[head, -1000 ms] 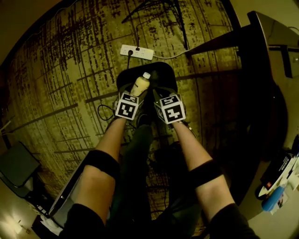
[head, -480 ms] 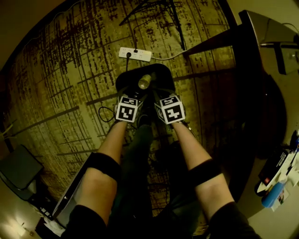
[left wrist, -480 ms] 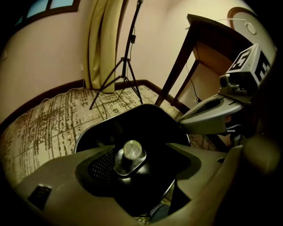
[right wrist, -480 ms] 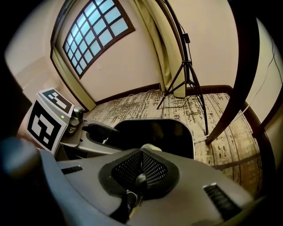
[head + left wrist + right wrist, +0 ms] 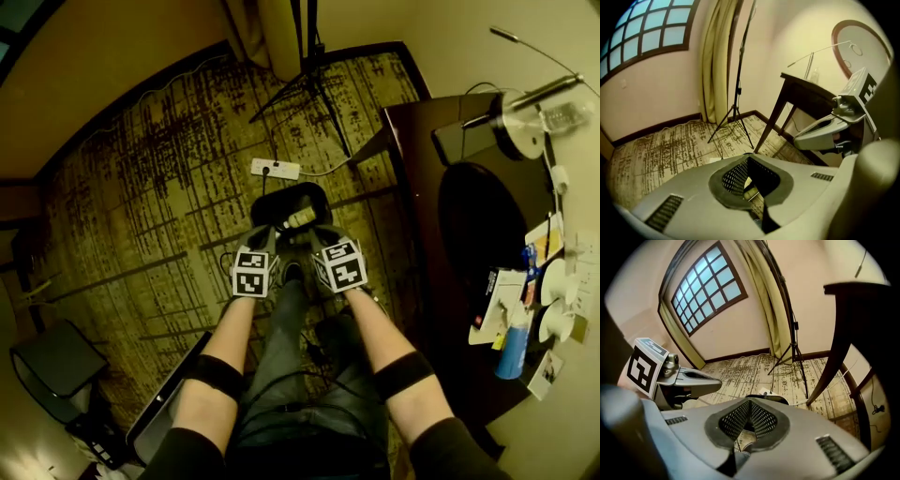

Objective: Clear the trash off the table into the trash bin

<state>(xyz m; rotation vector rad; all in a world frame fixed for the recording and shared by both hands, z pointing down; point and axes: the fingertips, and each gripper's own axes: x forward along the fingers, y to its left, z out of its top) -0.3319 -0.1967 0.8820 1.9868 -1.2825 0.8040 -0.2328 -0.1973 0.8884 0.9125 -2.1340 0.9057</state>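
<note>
Both grippers are held up side by side over the carpet [image 5: 141, 187], just apart and angled down toward the bin [image 5: 314, 191]. The left gripper [image 5: 266, 240] is seen with its jaws pressed together. They've just been closing, and nothing is caught between them; only floor stuff below is glimpsed through the mesh-lined gap behind the tips. The right gripper [image 5: 320, 237] is pinched together too, and nothing is held there either. The bottle [image 5: 301, 218] is found lying tilted inside the black bin, pale-bodied, below both sets of jaws and touched by neither. The bin is parked on the carpet just this side of a white power strip [image 5: 275, 169], and a tripod [image 5: 309, 80] is set up further back by the curtain [image 5: 717, 61]. The table [image 5: 417, 159] is off to the right, dark wood, and a fair bit of clutter is left on it: a blue bottle [image 5: 511, 352], a dark box [image 5: 487, 295], a couple of white round things [image 5: 553, 281] that can't really be made out, some paper bits, plus a lamp [image 5: 525, 117] at the far end. In the left gripper view the right gripper is caught at the right edge, marker cube and all, and in the right gripper view the left one is shown at the left the same way, both well clear of the bin.
</note>
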